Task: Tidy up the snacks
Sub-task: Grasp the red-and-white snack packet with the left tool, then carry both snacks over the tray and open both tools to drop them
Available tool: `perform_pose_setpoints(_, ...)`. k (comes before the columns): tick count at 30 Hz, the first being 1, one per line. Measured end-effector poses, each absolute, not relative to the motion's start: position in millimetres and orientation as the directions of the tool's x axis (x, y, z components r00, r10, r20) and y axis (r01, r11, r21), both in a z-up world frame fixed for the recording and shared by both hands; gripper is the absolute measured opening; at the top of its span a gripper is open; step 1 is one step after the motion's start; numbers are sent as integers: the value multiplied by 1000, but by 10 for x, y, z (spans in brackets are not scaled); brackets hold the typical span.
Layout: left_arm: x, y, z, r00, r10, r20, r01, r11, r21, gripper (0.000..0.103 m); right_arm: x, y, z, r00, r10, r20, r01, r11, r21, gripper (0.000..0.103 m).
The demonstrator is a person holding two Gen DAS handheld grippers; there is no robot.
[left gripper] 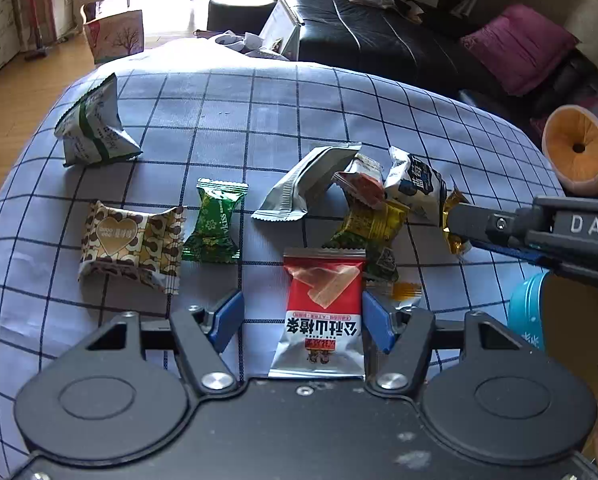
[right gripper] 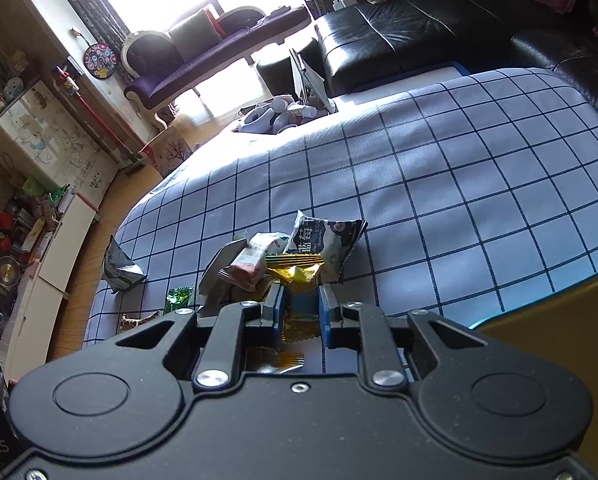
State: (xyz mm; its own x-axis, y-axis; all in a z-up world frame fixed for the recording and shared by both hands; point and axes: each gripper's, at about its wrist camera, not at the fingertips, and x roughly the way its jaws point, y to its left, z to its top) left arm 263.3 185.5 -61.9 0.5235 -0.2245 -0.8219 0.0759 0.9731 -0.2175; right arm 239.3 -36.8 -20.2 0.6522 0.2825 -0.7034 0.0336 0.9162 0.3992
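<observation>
A red packet (left gripper: 323, 312) lies between the open jaws of the left gripper (left gripper: 303, 318), touched only at one pad — a lopsided close could skew it. A gold wrapper (right gripper: 299, 276) is pinched by the right gripper (right gripper: 302, 300); the heap (left gripper: 363, 200) just beyond could be dragged along.

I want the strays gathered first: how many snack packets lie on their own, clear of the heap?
3: the white-green packet far left, the brown heart packet, and the green candy beside it. Others may hide under the heap.
</observation>
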Motion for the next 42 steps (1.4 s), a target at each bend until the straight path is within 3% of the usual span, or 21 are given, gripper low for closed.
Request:
perform_pose_setpoints(1,2637,1866,-623,524,-220,-823,60,973,-222,62,2395,-365,-203,652,283,-704,34,916,399,27)
perform_pose_setpoints(3,2649,1877,-622,532,-199,-823,39,977,-211,40,2391,-359,-204,650,283,-705,34,916,400,27)
perform_pose_setpoints(4,2655,1897,-624,533,-182,-826,22,979,-202,35,2390,-356,-204,650,283,-705,34,916,400,27)
perform_pose_setpoints(25,2596,1986,-400,572,-183,-799,-88,956,-281,34,2218,-483,-78,684,269,-678,28,919,393,27)
perform_pose_setpoints(42,2381,1334,-43,608,-273,-746,20,944,-329,34,1955,-1042,10,736,176,-654,103,926,364,27)
